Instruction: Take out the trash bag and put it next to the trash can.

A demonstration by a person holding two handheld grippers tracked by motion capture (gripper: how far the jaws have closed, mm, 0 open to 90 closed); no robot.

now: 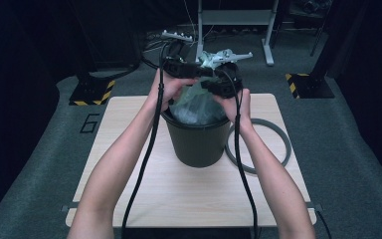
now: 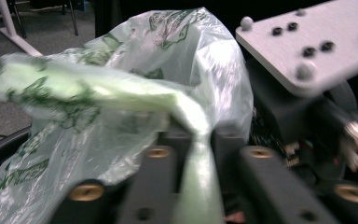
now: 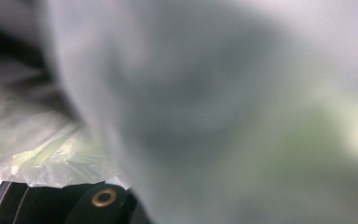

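A dark green bucket stands in the middle of the wooden table. A pale translucent plastic bag with green print bulges up out of it. Both hands hold their grippers close together over the bag's top. My left gripper is at the bag's upper left; in the left gripper view its jaws pinch a twisted strand of the bag. My right gripper is at the bag's upper right, and its grey plate sits close by. In the right gripper view the bag lies blurred over the lens and hides the jaw tips.
A grey ring lies flat on the table to the right of the bucket. Black cables trail from both grippers along the forearms to the near edge. Behind the table are a metal stand's legs and yellow-black striped floor plates.
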